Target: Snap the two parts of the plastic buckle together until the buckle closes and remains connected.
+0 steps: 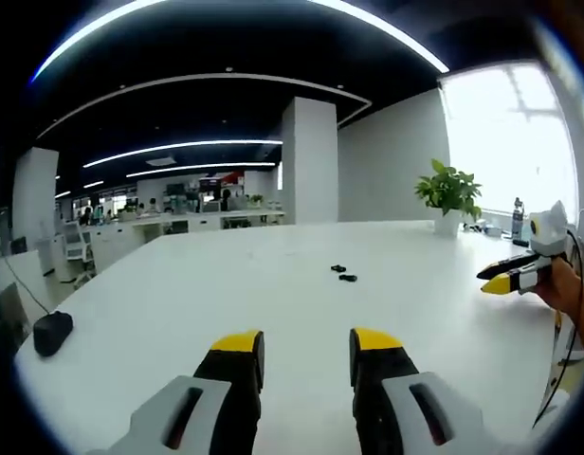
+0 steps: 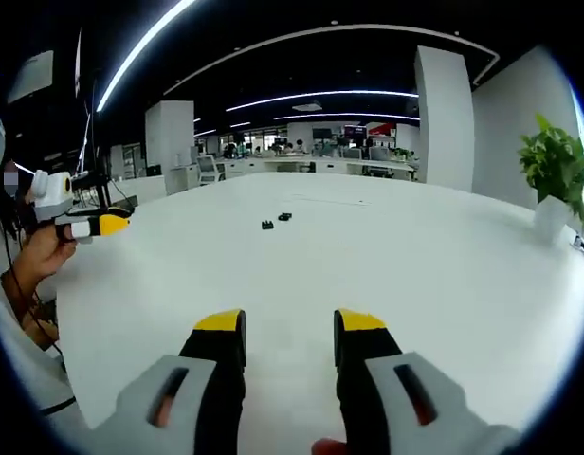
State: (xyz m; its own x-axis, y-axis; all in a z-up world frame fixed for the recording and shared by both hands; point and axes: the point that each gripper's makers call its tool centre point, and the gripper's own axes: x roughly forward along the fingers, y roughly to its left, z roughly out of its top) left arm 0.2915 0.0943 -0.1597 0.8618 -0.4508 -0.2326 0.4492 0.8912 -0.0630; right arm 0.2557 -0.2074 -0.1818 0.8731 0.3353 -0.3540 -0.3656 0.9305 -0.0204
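While nothing is yet gripped, the stock reads from largest to smallest as follows. Table (image 1: 273, 313): broad, white, bare across most of its top, which leaves free working room on every side of the task's pieces. Pillar (image 1: 309, 159): white, standing beyond the far edge, with rows of office desks behind it. Plant (image 1: 449, 192): green, in a white pot, near the far corner by the window, well apart from the work. Left gripper (image 1: 306, 343): yellow-tipped jaws set wide, nothing between them, held low over the near part of the table and aimed toward the pieces, seemingly in readiness to approach; it also shows at the side of the right gripper view, held in a hand (image 2: 41, 256). Right gripper (image 2: 290, 324): jaws likewise wide and empty, pointed at the pieces from the other side; seen in the left gripper view its tips look closer together, though that angle is too oblique to judge. Mouse (image 1: 52, 332): dark, near the table's edge, apart from the task. Buckle parts (image 1: 342, 273): two small black pieces lying just beside each other mid-table, not joined, well ahead of both grippers; which is the pronged half is too small to tell. By this showing the task has not begun, each gripper needing one part.
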